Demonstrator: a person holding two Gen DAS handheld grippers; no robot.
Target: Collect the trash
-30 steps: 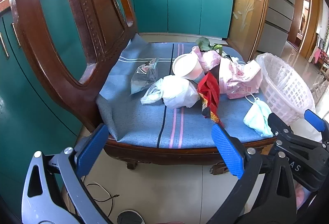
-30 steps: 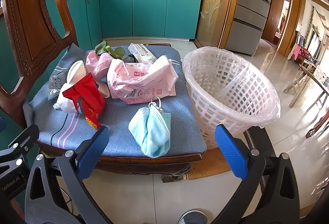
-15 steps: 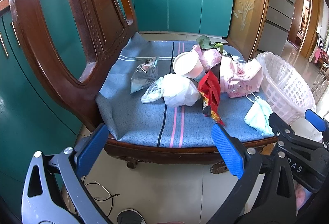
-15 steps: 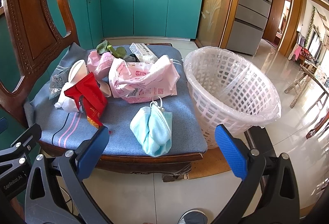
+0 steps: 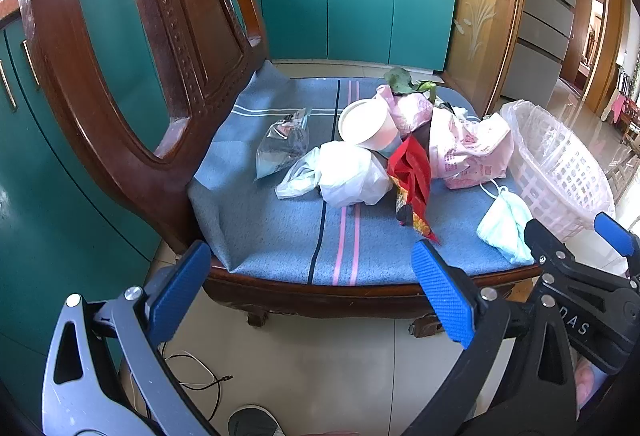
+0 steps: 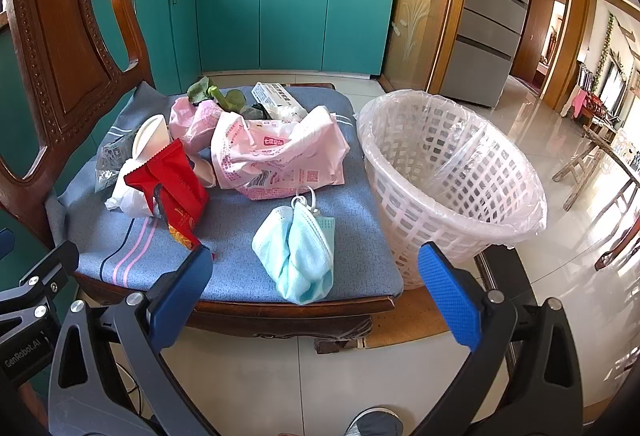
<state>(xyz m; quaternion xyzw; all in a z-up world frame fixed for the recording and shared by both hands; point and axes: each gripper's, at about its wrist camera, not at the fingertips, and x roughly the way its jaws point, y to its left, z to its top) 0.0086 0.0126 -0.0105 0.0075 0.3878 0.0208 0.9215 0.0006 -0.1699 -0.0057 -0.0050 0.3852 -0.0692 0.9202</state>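
Observation:
Trash lies on a blue chair cushion (image 5: pixel 280 232): a clear wrapper (image 5: pixel 282 145), a white paper cup (image 5: pixel 366 123), a white plastic bag (image 5: pixel 348 177), a red snack packet (image 6: pixel 170 187), a pink printed bag (image 6: pixel 280 155), a blue face mask (image 6: pixel 298 254), green leaves (image 6: pixel 218 95) and a small box (image 6: pixel 276 97). A white lined basket (image 6: pixel 452 179) stands at the cushion's right edge. My left gripper (image 5: pixel 310 288) is open, in front of the chair's front edge. My right gripper (image 6: pixel 316 290) is open, just before the mask.
The carved wooden chair back (image 5: pixel 132 75) rises at the left. Teal kitchen cabinets (image 6: pixel 288 23) stand behind, with pots on the counter. A cable (image 5: pixel 192 376) lies on the tiled floor below. A wooden stool (image 6: pixel 592 163) stands far right.
Both grippers have drifted slightly towards the chair; the trash and basket have not moved.

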